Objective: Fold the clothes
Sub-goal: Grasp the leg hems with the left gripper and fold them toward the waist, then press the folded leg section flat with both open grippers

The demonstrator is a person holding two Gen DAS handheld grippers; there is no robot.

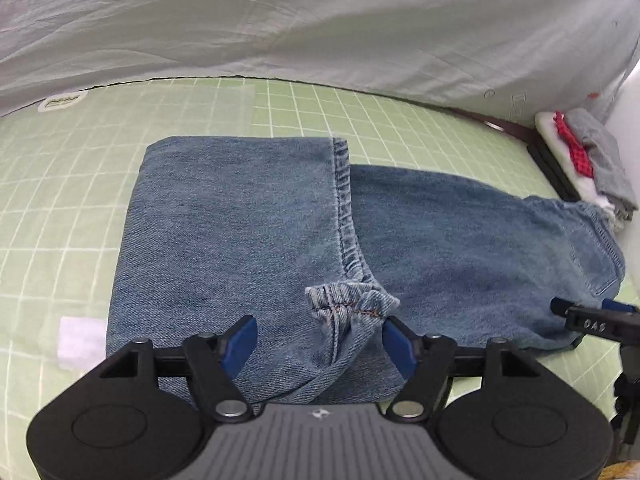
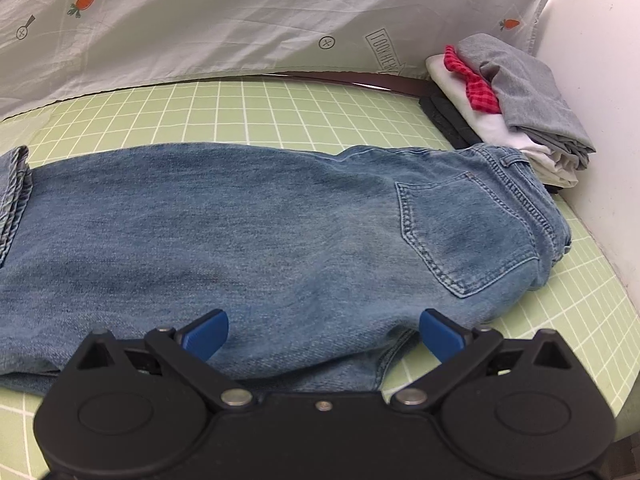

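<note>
Jeans (image 2: 280, 232) flat on the green grid mat (image 2: 280, 112), leg end folded back over the middle. Left gripper (image 1: 320, 340) spread wide around the bunched hem (image 1: 350, 300); right gripper (image 2: 324, 332) spread wide, holding nothing.

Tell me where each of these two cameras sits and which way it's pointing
Left wrist: on the left gripper, looking forward and down over the folded-over leg end of the jeans; its open blue fingers show, and the right gripper pokes in at the right edge.
Right wrist: on the right gripper, looking over the seat and back pocket; its open fingers show.
Shared: jeans, green grid mat, carrot-print sheet, stack of folded clothes.
</note>
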